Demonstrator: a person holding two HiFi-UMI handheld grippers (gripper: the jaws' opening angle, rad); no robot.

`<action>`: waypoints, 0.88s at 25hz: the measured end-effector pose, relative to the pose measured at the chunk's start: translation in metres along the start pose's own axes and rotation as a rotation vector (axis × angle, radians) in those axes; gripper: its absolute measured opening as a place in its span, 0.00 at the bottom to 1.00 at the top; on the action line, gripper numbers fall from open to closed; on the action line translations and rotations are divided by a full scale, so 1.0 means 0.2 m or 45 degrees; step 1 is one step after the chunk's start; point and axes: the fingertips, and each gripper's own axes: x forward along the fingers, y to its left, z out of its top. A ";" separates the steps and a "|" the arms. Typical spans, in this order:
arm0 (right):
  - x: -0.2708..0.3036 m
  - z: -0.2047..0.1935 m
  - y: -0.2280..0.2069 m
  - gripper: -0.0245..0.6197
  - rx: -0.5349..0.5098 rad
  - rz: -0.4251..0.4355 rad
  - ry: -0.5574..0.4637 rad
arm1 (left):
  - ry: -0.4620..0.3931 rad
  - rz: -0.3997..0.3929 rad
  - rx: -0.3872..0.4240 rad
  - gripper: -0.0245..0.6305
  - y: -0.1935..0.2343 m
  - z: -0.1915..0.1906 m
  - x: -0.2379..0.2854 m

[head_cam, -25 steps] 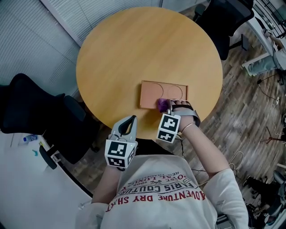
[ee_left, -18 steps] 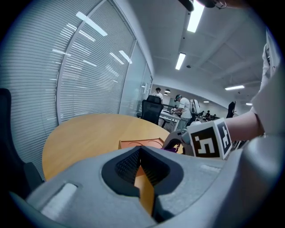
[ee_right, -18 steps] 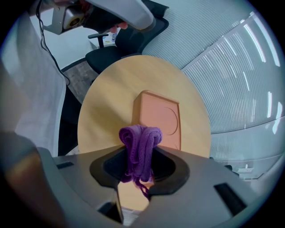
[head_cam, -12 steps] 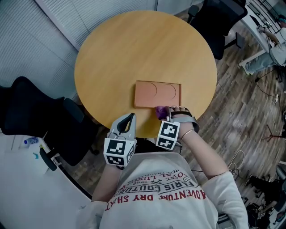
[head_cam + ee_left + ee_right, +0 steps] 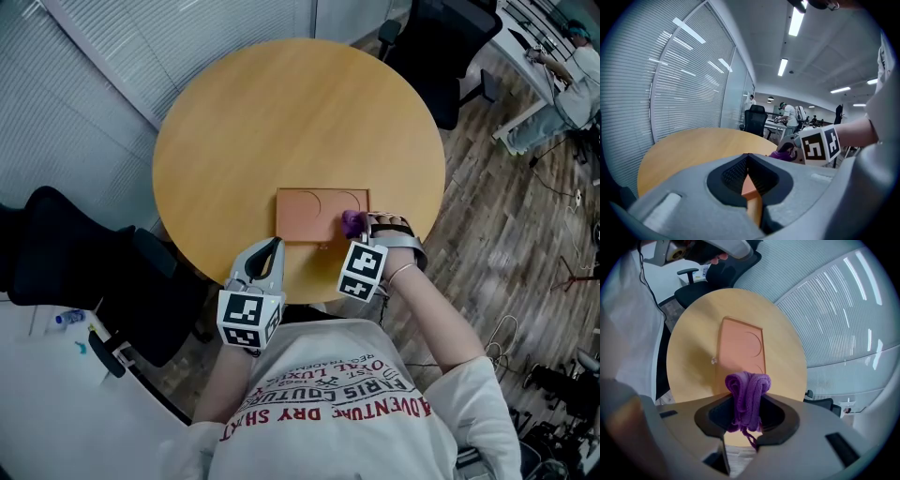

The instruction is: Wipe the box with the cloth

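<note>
A flat orange box (image 5: 314,214) lies on the round wooden table (image 5: 281,122), toward its near edge. My right gripper (image 5: 355,226) is shut on a bunched purple cloth (image 5: 352,222), which rests at the box's near right part. In the right gripper view the cloth (image 5: 746,394) bulges up between the jaws, with the box (image 5: 740,343) just beyond. My left gripper (image 5: 273,247) hangs over the table's near edge, left of the box, shut with nothing in it. Past its jaws in the left gripper view are the cloth (image 5: 784,153) and a sliver of box (image 5: 749,186).
Black office chairs stand at the left (image 5: 56,253) and beyond the table at the far right (image 5: 455,42). A wall of blinds (image 5: 169,37) runs along the far left. A person (image 5: 579,80) works at a desk at the far right. The floor is wood planks.
My right gripper has slid the cloth from the middle of the box's near edge toward its right end. The left gripper has stayed where it was.
</note>
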 end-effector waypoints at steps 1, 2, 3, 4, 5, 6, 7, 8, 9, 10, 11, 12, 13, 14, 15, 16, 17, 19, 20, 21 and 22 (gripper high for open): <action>0.02 0.00 -0.03 0.25 0.007 -0.007 0.002 | 0.003 -0.003 0.002 0.05 0.01 0.00 0.02; 0.04 0.00 -0.06 0.25 0.014 -0.016 0.004 | 0.007 -0.006 0.003 0.05 0.02 0.00 0.03; 0.06 -0.01 -0.09 0.25 0.019 -0.028 0.008 | 0.010 -0.009 0.003 0.05 0.03 0.00 0.05; 0.10 -0.01 -0.12 0.25 0.021 -0.045 0.018 | 0.013 -0.011 0.004 0.05 0.04 0.00 0.06; 0.13 -0.02 -0.15 0.26 0.016 -0.066 0.034 | 0.017 -0.014 0.004 0.05 0.05 0.01 0.07; 0.17 -0.04 -0.17 0.26 0.002 -0.090 0.057 | 0.022 -0.017 0.006 0.05 0.06 0.01 0.09; 0.20 -0.06 -0.19 0.26 -0.017 -0.113 0.080 | 0.026 -0.021 0.008 0.05 0.07 0.01 0.10; 0.23 -0.07 -0.21 0.26 -0.032 -0.131 0.095 | 0.031 -0.024 0.010 0.05 0.07 0.01 0.11; 0.26 -0.07 -0.22 0.26 -0.038 -0.142 0.100 | 0.036 -0.028 0.012 0.05 0.08 0.01 0.12; 0.28 -0.07 -0.22 0.26 -0.035 -0.144 0.098 | 0.041 -0.031 0.012 0.05 0.09 0.01 0.14; 0.29 -0.06 -0.23 0.26 -0.027 -0.139 0.094 | 0.048 -0.033 0.010 0.05 0.10 0.00 0.15; 0.31 -0.06 -0.23 0.26 -0.021 -0.134 0.091 | 0.054 -0.035 0.008 0.05 0.11 0.00 0.16; 0.32 -0.05 -0.23 0.26 -0.019 -0.131 0.090 | 0.061 -0.035 0.005 0.05 0.12 -0.01 0.17; 0.33 -0.05 -0.23 0.26 -0.021 -0.130 0.091 | 0.067 -0.036 0.003 0.05 0.13 -0.01 0.18; 0.34 -0.04 -0.23 0.26 -0.026 -0.130 0.092 | 0.071 -0.036 0.002 0.05 0.14 -0.01 0.18; 0.35 -0.03 -0.23 0.26 -0.034 -0.128 0.093 | 0.075 -0.035 0.000 0.05 0.15 -0.02 0.19; 0.35 -0.02 -0.22 0.26 -0.043 -0.125 0.093 | 0.077 -0.033 -0.003 0.05 0.16 -0.02 0.19; 0.36 -0.01 -0.21 0.26 -0.056 -0.120 0.089 | 0.081 -0.030 -0.009 0.05 0.18 -0.03 0.20; 0.36 0.00 -0.21 0.26 -0.061 -0.119 0.087 | 0.083 -0.029 -0.013 0.05 0.18 -0.04 0.20; 0.36 0.00 -0.20 0.26 -0.066 -0.120 0.086 | 0.087 -0.030 -0.016 0.05 0.18 -0.05 0.19; 0.37 0.00 -0.19 0.25 -0.069 -0.120 0.086 | 0.091 -0.031 -0.018 0.05 0.18 -0.06 0.19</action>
